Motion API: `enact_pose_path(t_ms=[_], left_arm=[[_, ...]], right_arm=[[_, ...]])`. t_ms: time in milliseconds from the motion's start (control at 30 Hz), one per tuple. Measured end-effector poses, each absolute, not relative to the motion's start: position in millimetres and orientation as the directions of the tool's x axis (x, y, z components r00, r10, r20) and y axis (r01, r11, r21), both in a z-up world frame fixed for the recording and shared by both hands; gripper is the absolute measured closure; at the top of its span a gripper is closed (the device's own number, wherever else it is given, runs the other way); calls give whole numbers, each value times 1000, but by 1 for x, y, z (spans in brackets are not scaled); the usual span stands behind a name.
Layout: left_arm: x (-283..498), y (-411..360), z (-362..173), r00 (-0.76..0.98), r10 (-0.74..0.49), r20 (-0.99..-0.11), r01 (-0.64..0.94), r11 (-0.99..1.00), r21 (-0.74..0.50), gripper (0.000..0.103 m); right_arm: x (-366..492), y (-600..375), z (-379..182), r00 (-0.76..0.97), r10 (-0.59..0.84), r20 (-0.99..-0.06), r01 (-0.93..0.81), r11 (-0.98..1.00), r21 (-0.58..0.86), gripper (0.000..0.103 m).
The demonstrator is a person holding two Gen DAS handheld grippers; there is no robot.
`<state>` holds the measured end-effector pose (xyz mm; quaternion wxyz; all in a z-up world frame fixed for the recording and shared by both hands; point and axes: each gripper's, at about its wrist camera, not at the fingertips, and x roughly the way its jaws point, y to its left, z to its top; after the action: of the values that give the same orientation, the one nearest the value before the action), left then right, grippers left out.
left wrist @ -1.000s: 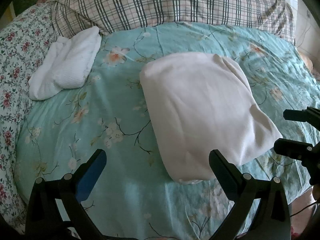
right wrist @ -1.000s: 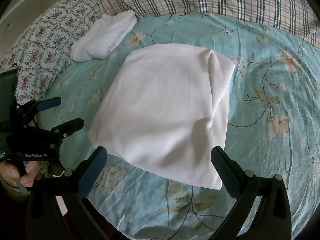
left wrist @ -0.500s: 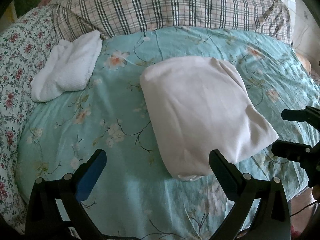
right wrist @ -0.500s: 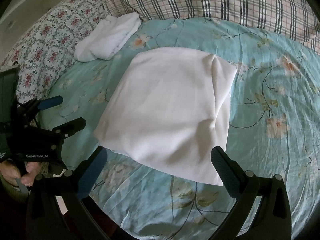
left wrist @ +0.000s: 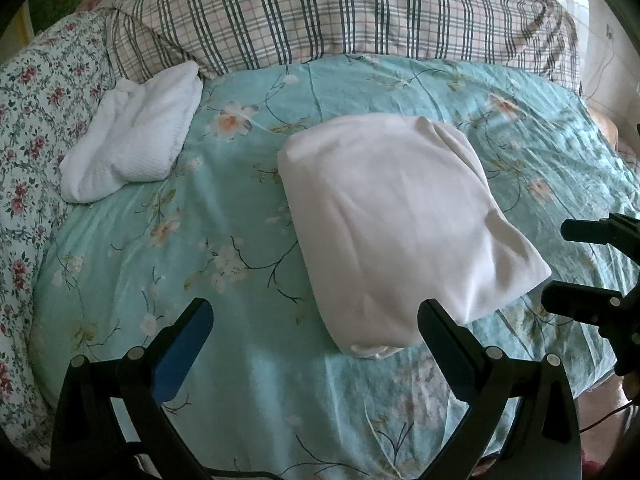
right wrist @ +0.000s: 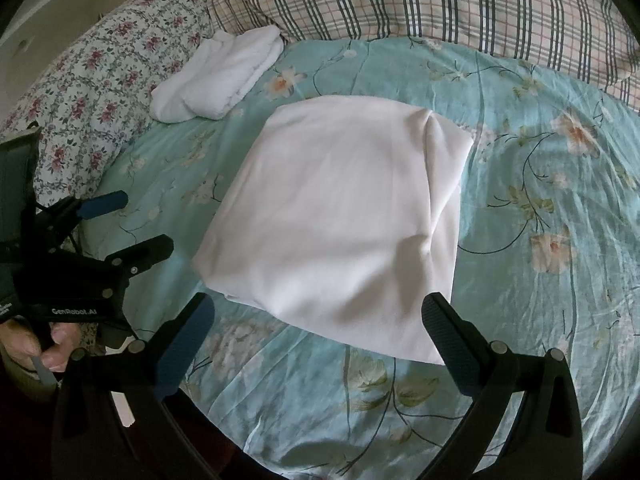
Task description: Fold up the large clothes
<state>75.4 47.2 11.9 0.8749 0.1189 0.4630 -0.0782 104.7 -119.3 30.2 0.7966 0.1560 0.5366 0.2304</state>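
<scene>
a folded white garment (left wrist: 404, 232) lies flat in the middle of a bed, on a teal floral bedsheet (left wrist: 224, 280). it is a rough rectangle with a soft crease down its right part and a thicker rolled edge at its near left corner. in the right wrist view the same folded white garment (right wrist: 340, 216) sits just beyond the fingertips, its near edge between the two fingers.

the left gripper (left wrist: 316, 328) hangs above the near edge of the bed with its fingers spread wide apart and nothing between them; its right finger (left wrist: 448, 344) overlaps the near corner of the garment in the view, but whether it touches the cloth cannot be told. the right gripper (right wrist: 318, 324) is likewise spread wide and empty, held over the near edge of the garment.

each gripper shows in the other's view: the right gripper (left wrist: 592, 268) at the right edge, near the garment's right corner, and the left gripper (right wrist: 116, 232) at the left edge, with the person's hand (right wrist: 36, 344) gripping its handle.

far left on the sheet lies a smaller folded white towel (left wrist: 132, 148), well apart from the garment and touching a plaid pillow (left wrist: 340, 12) along the far side. a floral pillow (left wrist: 36, 92) lies along the left side.
</scene>
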Motion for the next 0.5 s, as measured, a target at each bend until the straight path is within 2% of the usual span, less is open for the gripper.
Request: enact_pose_path(t_ms=[500], left_arm=[[75, 47, 12, 559, -27, -829, 246, 960, 135, 1]], right_arm=[[103, -120, 34, 324, 537, -779, -203, 844, 497, 0]])
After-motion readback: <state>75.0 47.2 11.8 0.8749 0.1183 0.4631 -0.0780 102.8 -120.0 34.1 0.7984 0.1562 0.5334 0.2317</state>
